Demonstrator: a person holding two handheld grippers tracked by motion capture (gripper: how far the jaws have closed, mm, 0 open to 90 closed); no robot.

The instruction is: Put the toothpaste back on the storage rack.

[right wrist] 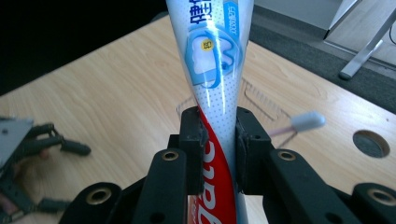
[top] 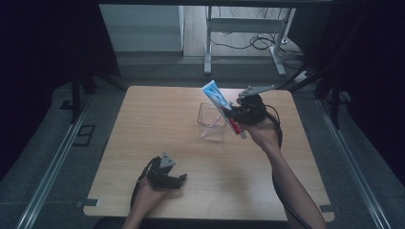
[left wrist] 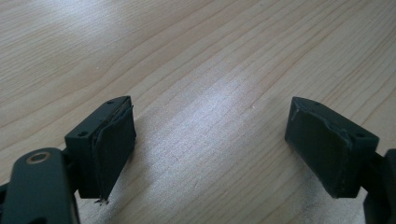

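1. Right gripper (top: 229, 113): held up over the far right part of the table (top: 162, 119), just right of a clear cup (top: 212, 123). Its jaws are clamped on a toothpaste tube (top: 220, 106).
2. Tube: blue-and-white upper part, red lower part. In the high view it slants up and to the left from the jaws, its broad flat end over the cup's far rim and its narrow end pointing down toward the hand. In the right gripper view the pads press its sides at the red-white band (right wrist: 219, 154).
3. Cup: upright on the table. A toothbrush head (right wrist: 307, 121) shows beside the right jaw in the right gripper view; whether it stands in the cup cannot be told.
4. Left gripper (top: 181, 179): resting low at the near left of the table, in the person's hand. Its jaws stand wide apart over bare wood, nothing between them (left wrist: 210, 154).
5. The two grippers are well apart.
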